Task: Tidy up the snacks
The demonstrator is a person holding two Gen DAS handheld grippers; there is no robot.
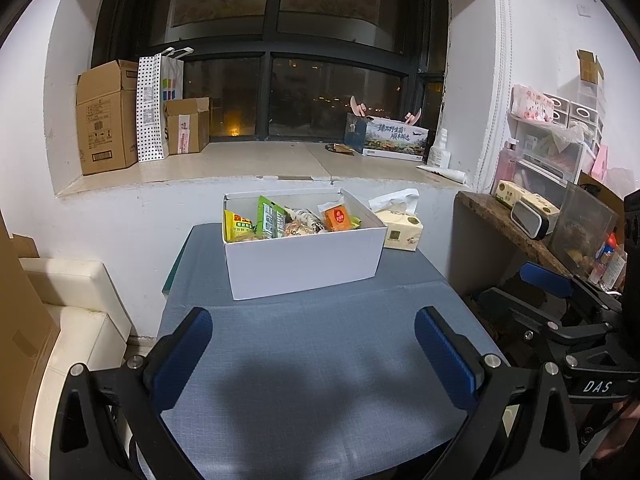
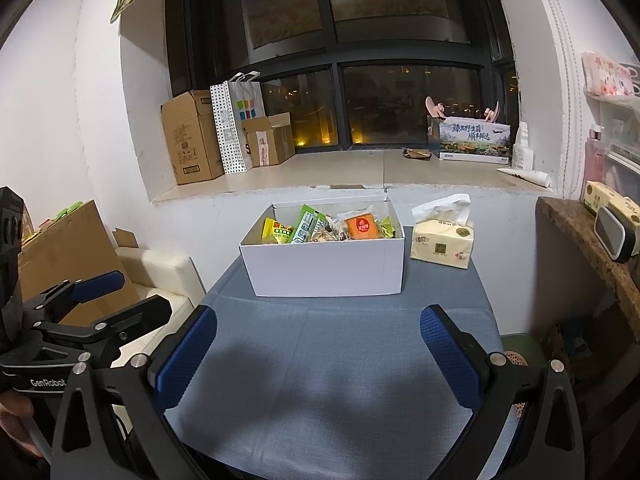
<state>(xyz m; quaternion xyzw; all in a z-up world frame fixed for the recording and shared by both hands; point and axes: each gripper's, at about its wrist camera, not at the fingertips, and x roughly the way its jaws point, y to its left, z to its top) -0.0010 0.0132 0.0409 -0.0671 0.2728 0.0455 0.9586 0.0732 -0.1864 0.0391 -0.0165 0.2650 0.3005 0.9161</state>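
A white box (image 1: 304, 260) stands at the far side of the blue-grey table (image 1: 320, 360). It holds several snack packets: a yellow one (image 1: 236, 226), a green one (image 1: 270, 216) and an orange one (image 1: 338, 218). The box also shows in the right wrist view (image 2: 328, 268), with the orange packet (image 2: 362, 227) and green packet (image 2: 306, 224). My left gripper (image 1: 314, 328) is open and empty, near the table's front. My right gripper (image 2: 318, 326) is open and empty, also short of the box.
A tissue pack (image 1: 402, 230) sits right of the box, also in the right wrist view (image 2: 442, 244). A windowsill behind holds cardboard boxes (image 1: 106, 116) and a printed carton (image 1: 390, 138). A cluttered brown shelf (image 1: 516, 224) is at right, a cream seat (image 1: 76, 320) at left.
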